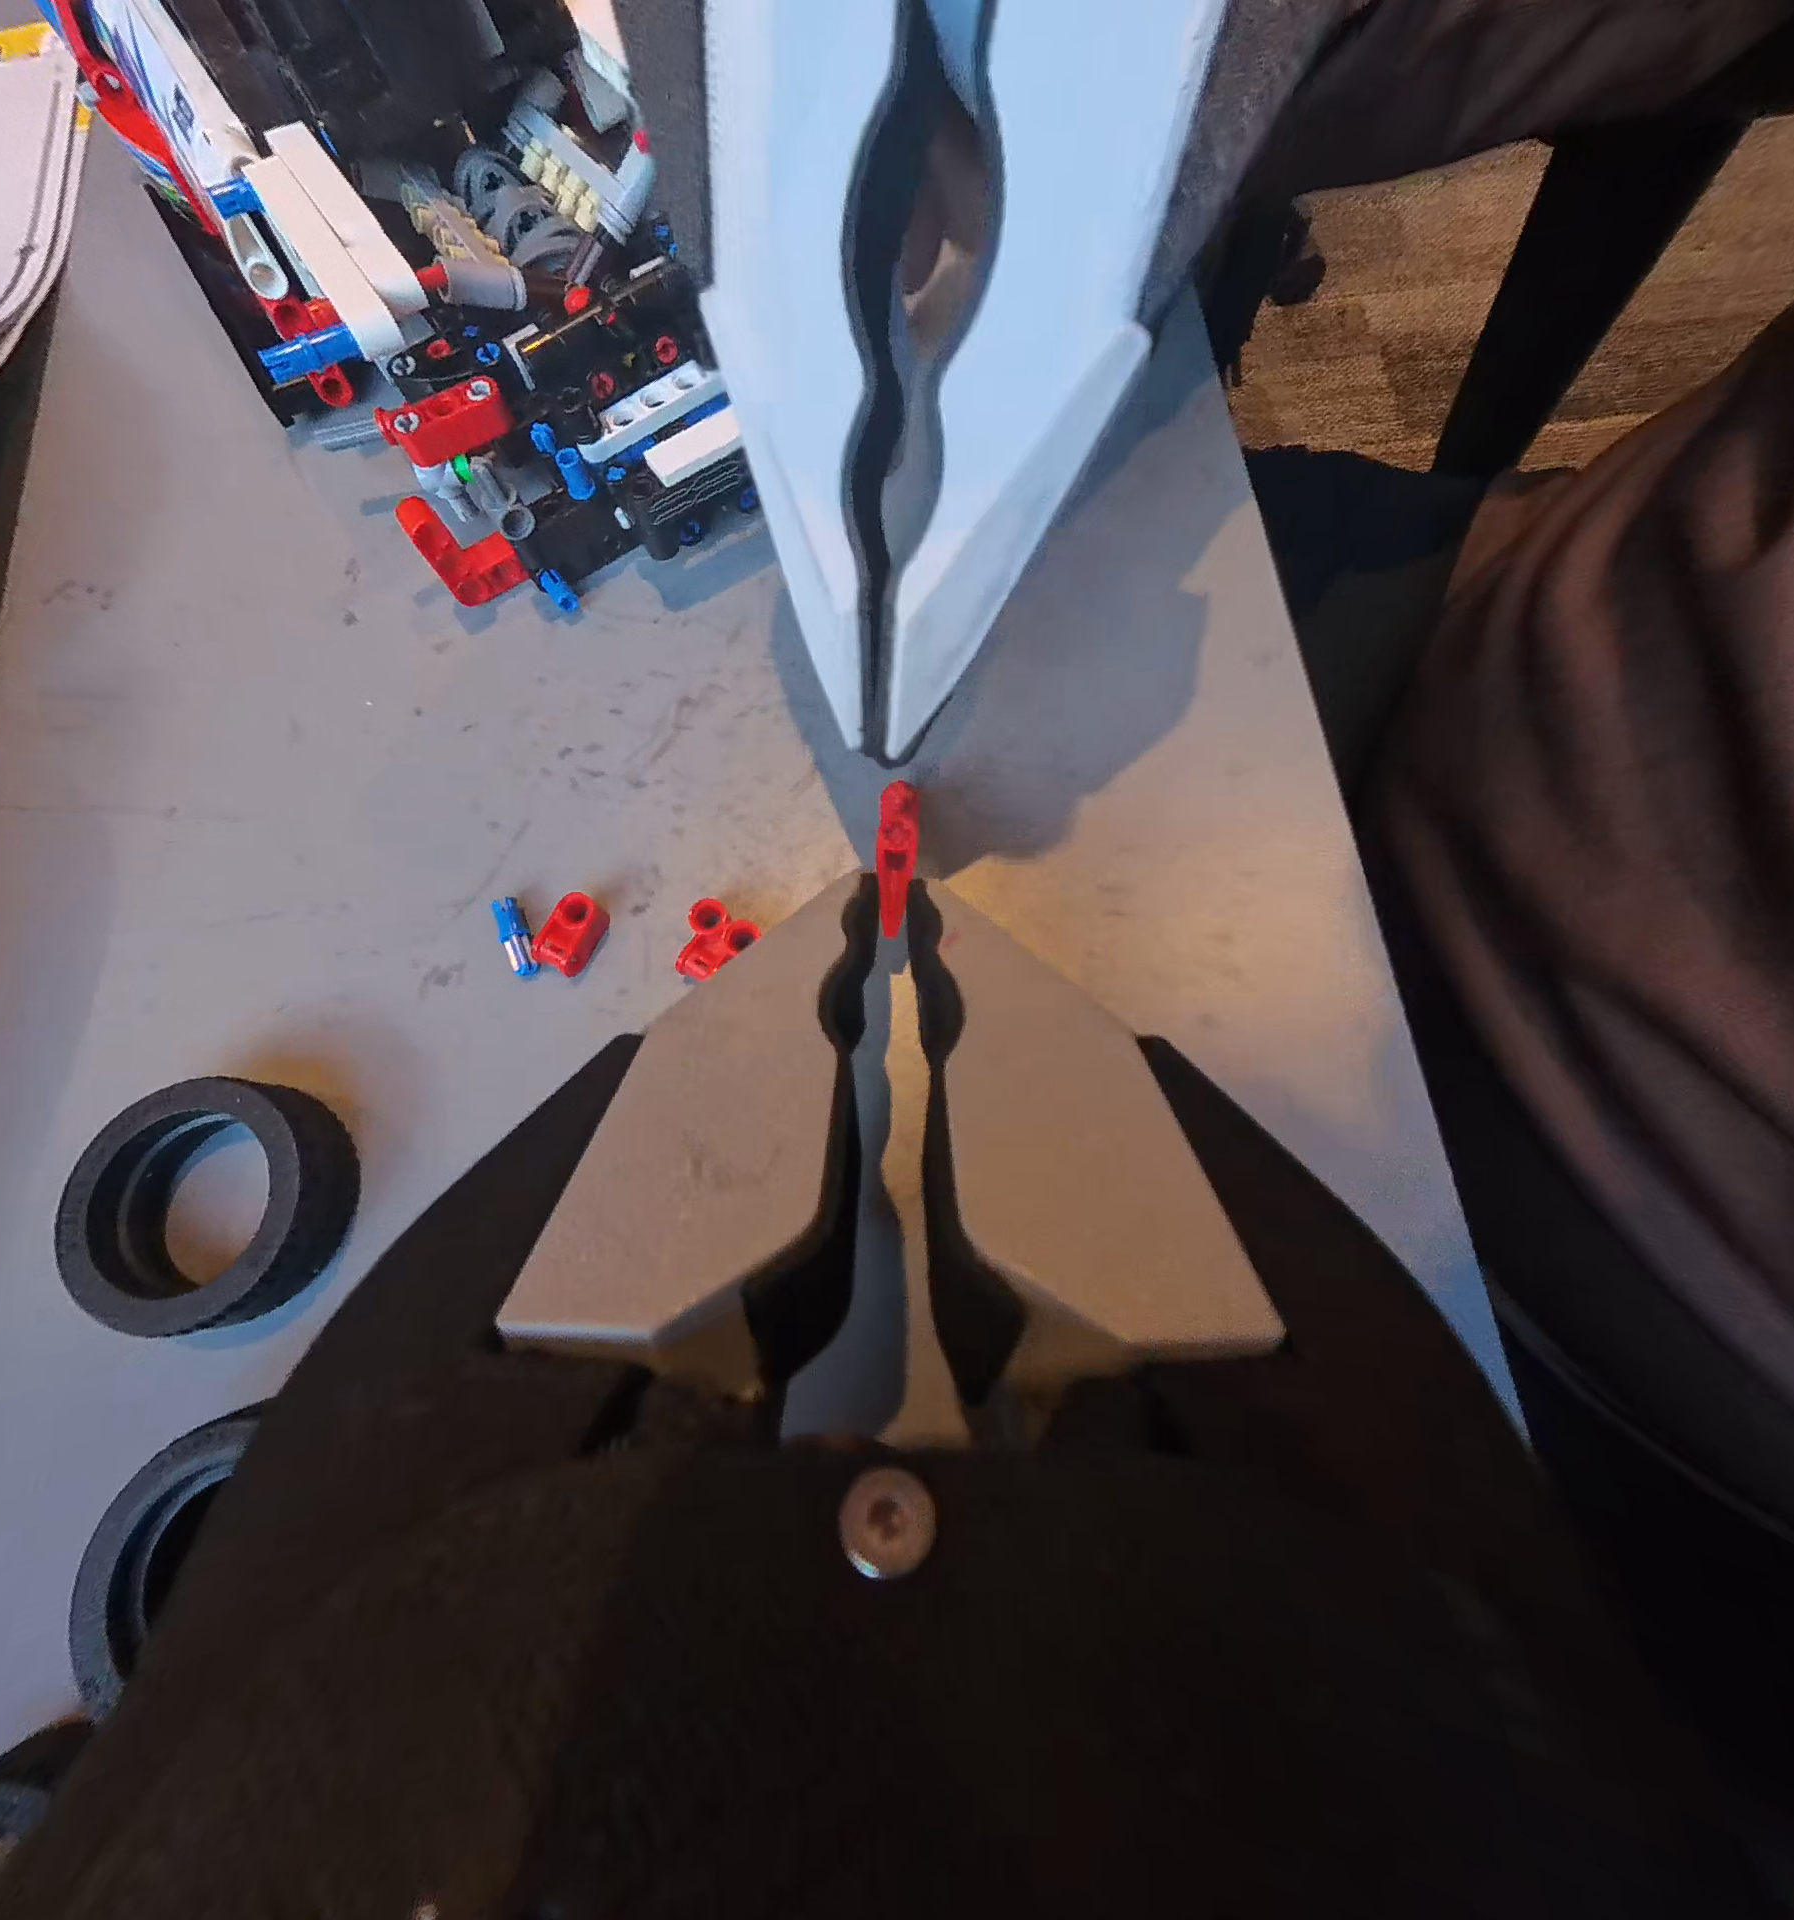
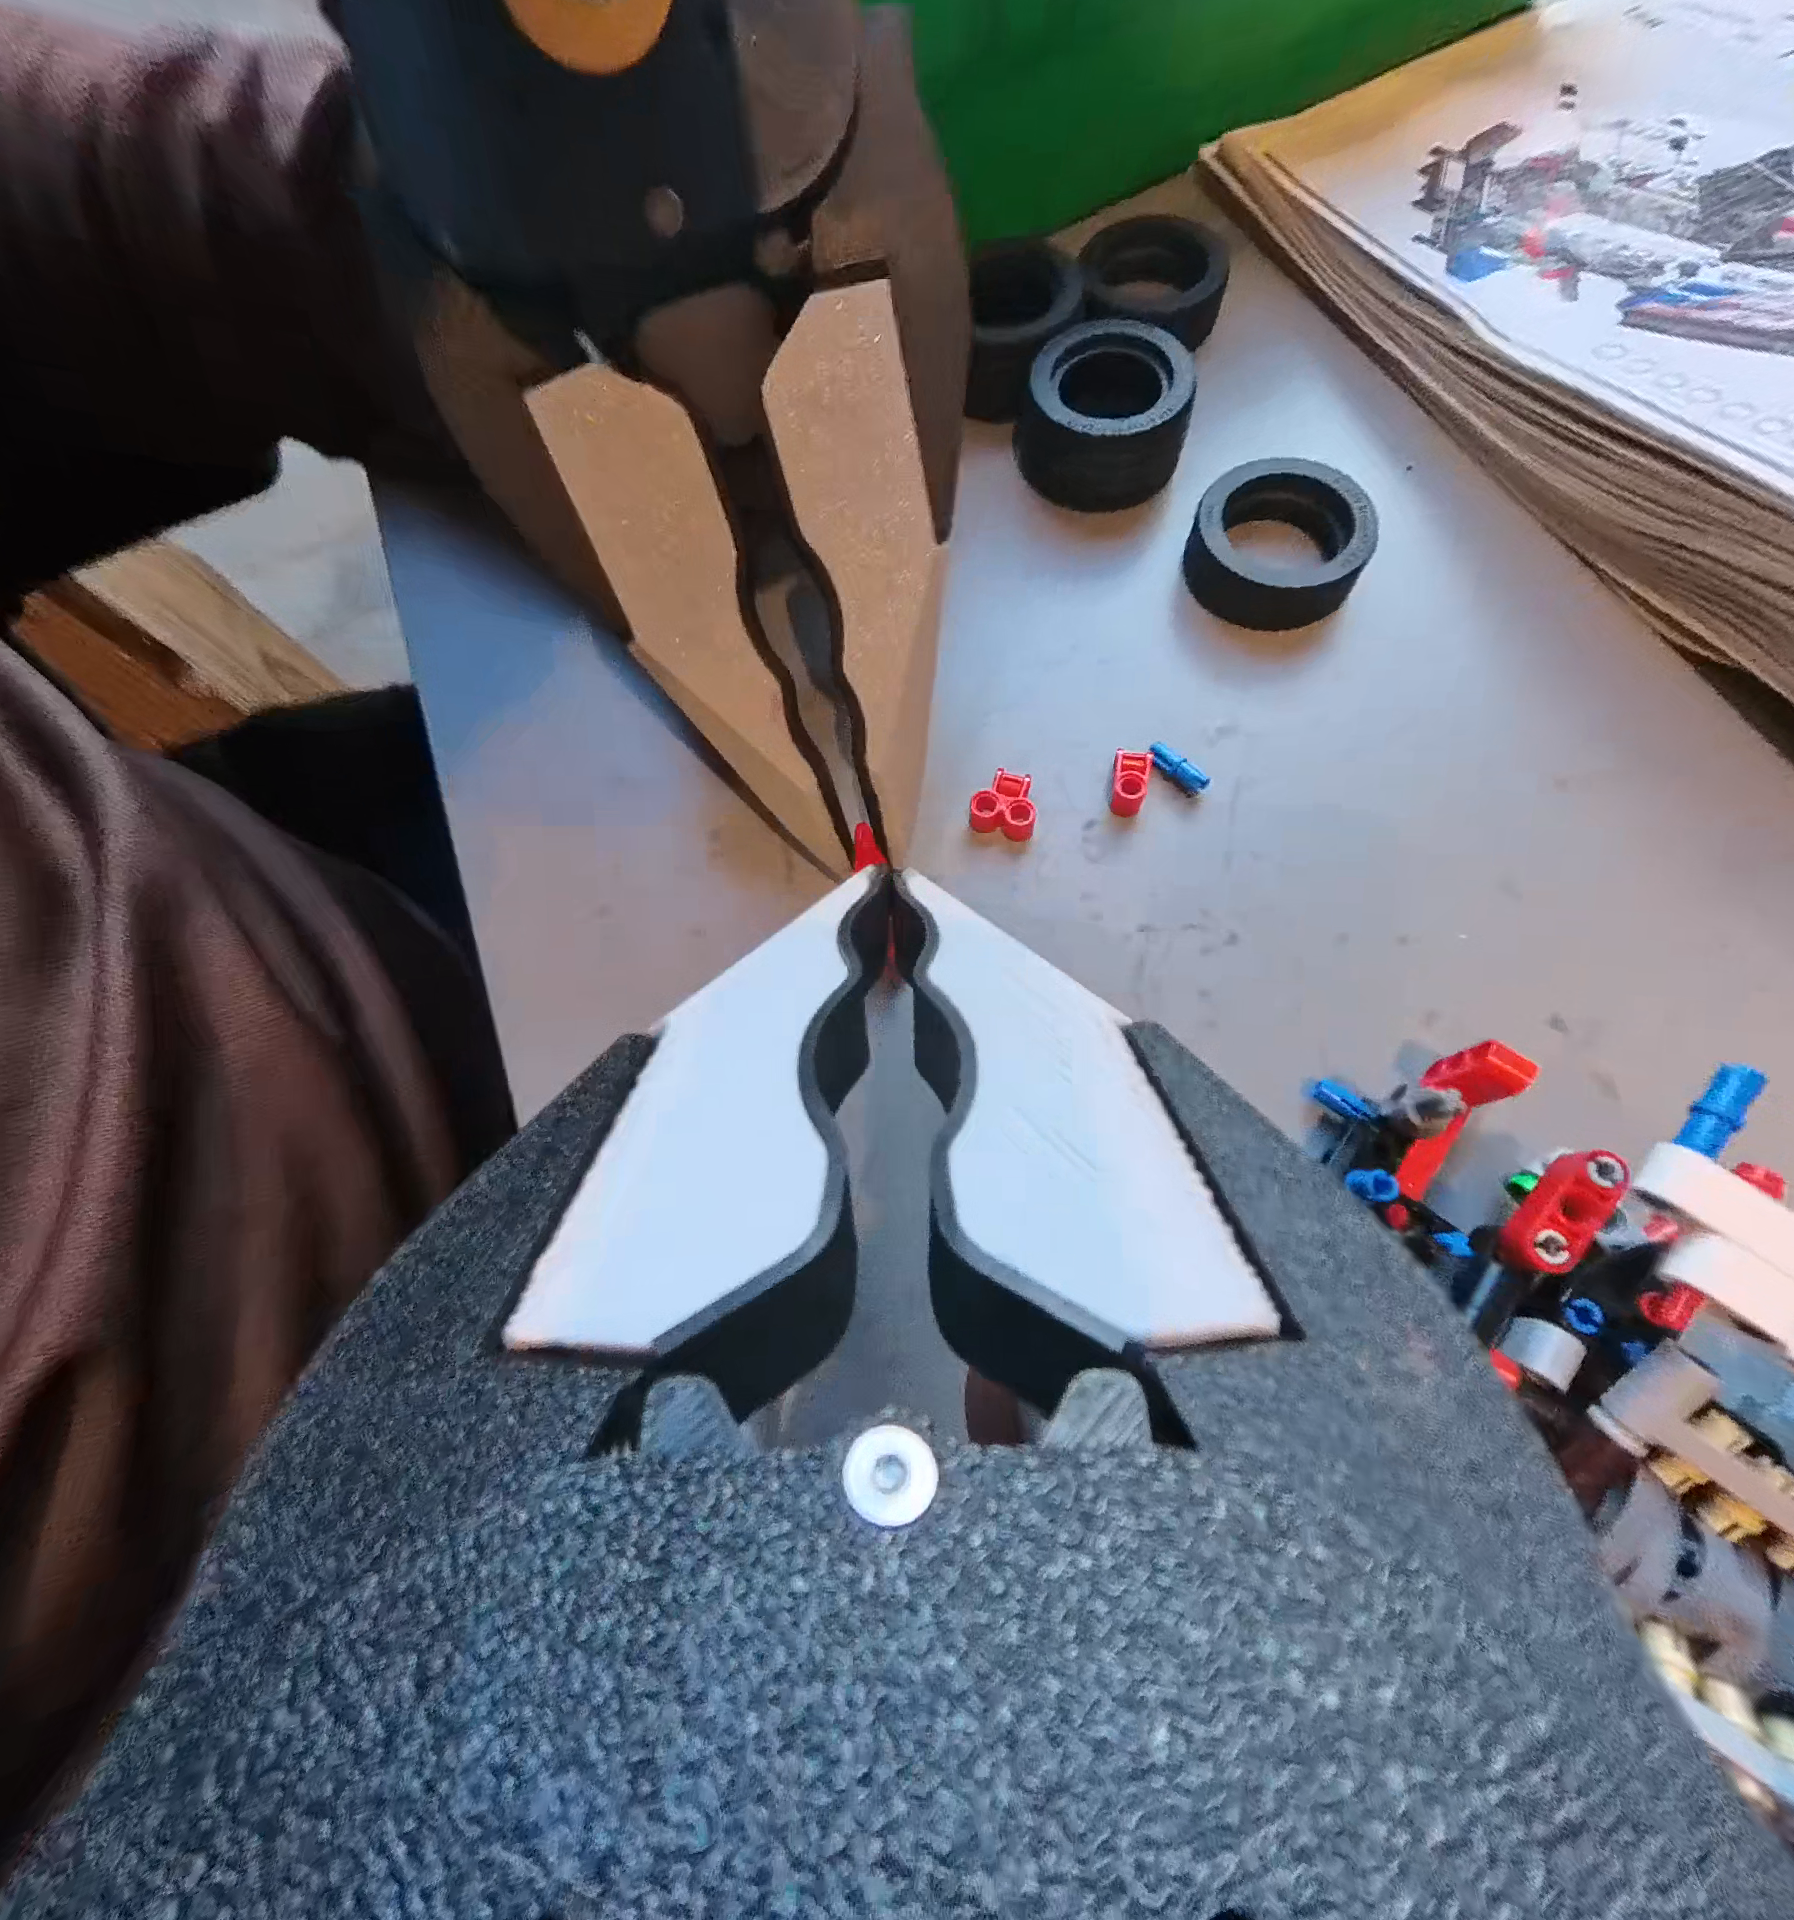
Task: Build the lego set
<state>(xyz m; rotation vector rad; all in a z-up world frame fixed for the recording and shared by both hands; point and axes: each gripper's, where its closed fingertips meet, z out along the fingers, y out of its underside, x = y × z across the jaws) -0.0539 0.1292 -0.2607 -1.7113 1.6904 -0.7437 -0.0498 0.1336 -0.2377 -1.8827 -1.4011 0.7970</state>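
Note:
My left gripper (image 1: 893, 896) has tan fingers and is shut on a small red lego piece (image 1: 895, 847), held just above the grey table (image 1: 249, 727). My right gripper (image 2: 888, 881) has white fingers and is shut, tip to tip with the left one. It also shows in the left wrist view (image 1: 880, 746), right at the red piece's far end. I cannot tell whether its tips hold anything. In the right wrist view the red piece (image 2: 868, 844) shows in the left gripper's tips (image 2: 872, 821). The partly built lego model (image 1: 519, 343) (image 2: 1620, 1247) stands on the table.
Two red connectors (image 1: 711, 935) (image 1: 571, 932) and a blue pin (image 1: 514, 935) lie loose beside the grippers. Black tyres (image 2: 1282, 540) (image 2: 1106, 410) (image 1: 207, 1205) and an instruction booklet (image 2: 1599, 208) lie farther out. The table edge (image 1: 1319, 727) and a person's dark clothing are close by. The grippers are tip to tip, or close to it. My left gripper's tips are some 7 cm from the blue pin (image 1: 514, 935). The right camera catches it too, in the right wrist view (image 2: 1182, 768).

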